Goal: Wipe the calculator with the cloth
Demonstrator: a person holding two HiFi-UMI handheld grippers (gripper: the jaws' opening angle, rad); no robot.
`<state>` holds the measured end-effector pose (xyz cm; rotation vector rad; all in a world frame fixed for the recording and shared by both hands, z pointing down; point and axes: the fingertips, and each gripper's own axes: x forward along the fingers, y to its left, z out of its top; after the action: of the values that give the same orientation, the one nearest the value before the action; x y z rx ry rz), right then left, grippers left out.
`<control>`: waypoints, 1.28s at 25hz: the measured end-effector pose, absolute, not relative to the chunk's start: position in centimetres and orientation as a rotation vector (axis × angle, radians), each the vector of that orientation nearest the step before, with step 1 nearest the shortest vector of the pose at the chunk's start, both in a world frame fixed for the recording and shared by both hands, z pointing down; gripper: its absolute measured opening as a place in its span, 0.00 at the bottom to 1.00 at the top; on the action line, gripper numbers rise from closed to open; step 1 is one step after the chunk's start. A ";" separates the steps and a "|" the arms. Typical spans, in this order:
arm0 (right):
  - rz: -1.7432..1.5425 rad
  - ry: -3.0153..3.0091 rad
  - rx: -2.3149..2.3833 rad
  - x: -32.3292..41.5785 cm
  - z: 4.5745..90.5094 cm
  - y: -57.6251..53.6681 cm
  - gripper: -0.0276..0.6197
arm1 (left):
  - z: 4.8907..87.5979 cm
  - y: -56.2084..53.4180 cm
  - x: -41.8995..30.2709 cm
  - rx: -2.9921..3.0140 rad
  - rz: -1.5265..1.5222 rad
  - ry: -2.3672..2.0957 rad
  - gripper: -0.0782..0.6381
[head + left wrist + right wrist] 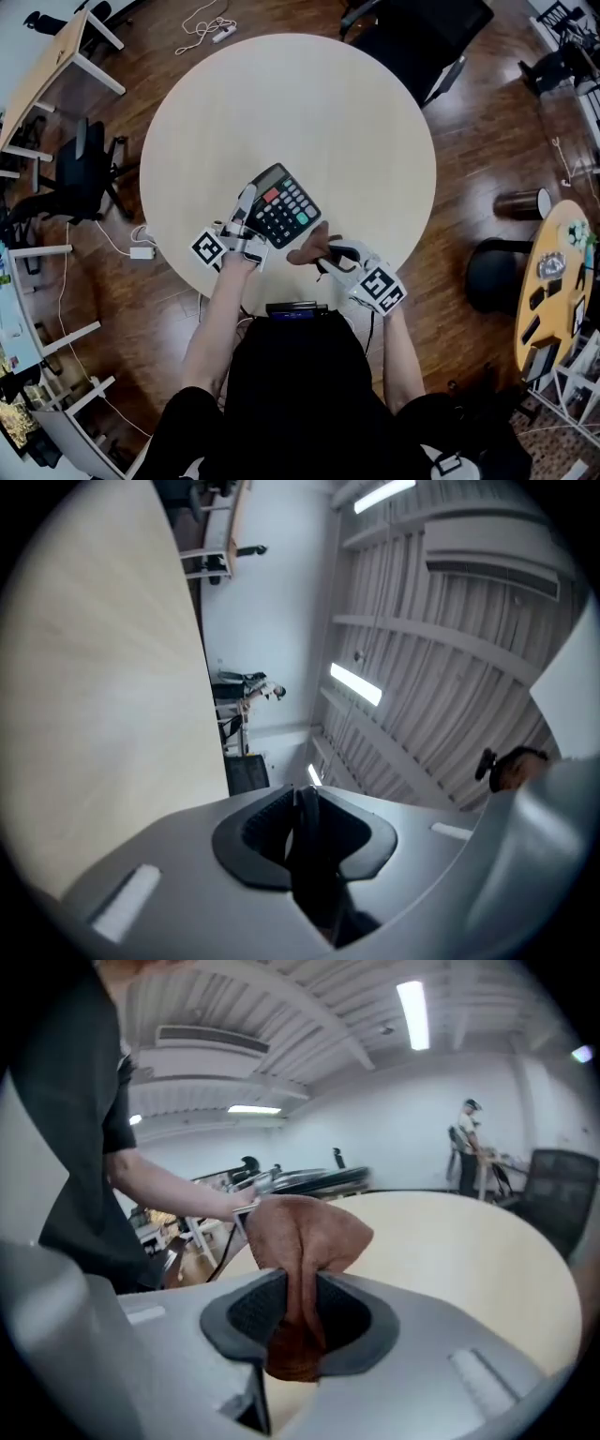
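A black calculator [284, 204] with grey, red and green keys is held tilted over the near part of the round beige table [291, 103]. My left gripper [246, 204] is shut on its left edge. In the left gripper view the calculator [309, 864] shows only as a thin dark edge between the jaws of the left gripper [302, 803]. My right gripper [328, 255] is shut on a bunched brown cloth [309, 246], just off the calculator's near right corner. The cloth [305, 1232] sticks up out of the right gripper [300, 1307].
A dark phone-like device [296, 309] lies at the table's near edge. Black office chairs stand at the far right [422, 37] and the left [80, 173]. A black stool [492, 272] and a second round table [562, 281] with small items are on the right.
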<state>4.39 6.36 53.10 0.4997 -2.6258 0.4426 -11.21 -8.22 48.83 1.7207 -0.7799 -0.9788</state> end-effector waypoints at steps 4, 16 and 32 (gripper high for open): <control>0.904 -2.589 0.797 9.6 55.9 1.4 0.18 | 53.0 -7.2 -9.4 1.874 -0.673 -0.680 0.19; 1.063 -2.306 0.776 6.3 63.3 -1.7 0.18 | 63.9 -5.1 -3.6 2.084 0.089 -0.518 0.19; 0.910 -2.321 0.746 5.8 62.3 -7.4 0.18 | 61.4 -11.3 -13.7 2.007 0.109 -1.182 0.54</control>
<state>5.77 -7.38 62.31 0.7458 -2.3213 0.9105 -13.69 -11.33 61.42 2.0067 -1.1824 0.1093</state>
